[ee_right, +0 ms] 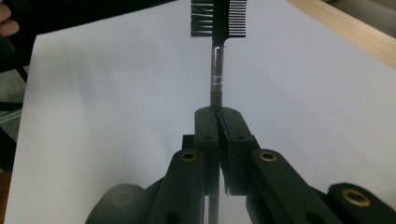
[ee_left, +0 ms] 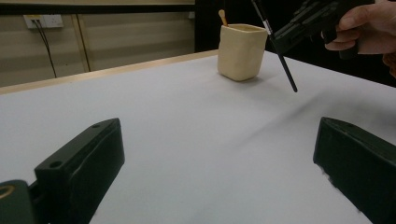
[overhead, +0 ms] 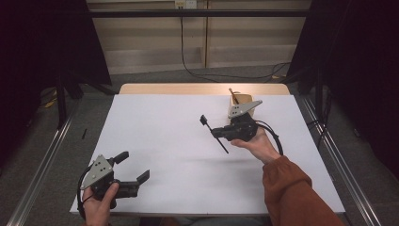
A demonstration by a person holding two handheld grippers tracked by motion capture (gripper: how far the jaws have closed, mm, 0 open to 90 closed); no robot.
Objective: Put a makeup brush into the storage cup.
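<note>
A thin black comb-and-brush tool (ee_right: 217, 18) with a silver band on its handle is clamped between the closed jaws of my right gripper (ee_right: 216, 114). In the high view this gripper (overhead: 218, 134) hovers over the right middle of the white table (overhead: 164, 141), with the tool (overhead: 221, 142) slanting across it, head to the upper left. A beige cup (overhead: 236, 100) with a wooden stick in it stands just behind. My left gripper (overhead: 134, 167) rests near the front left corner, its jaws wide apart with nothing between them. The left gripper view shows the cup (ee_left: 240, 51) and the tool's handle (ee_left: 283, 63).
A wooden strip (overhead: 202, 89) borders the table's far edge. Metal rails (overhead: 42, 160) run along both sides on the grey floor. Cables (overhead: 188, 66) hang down the back wall. The white sheet stretches bare between the two grippers.
</note>
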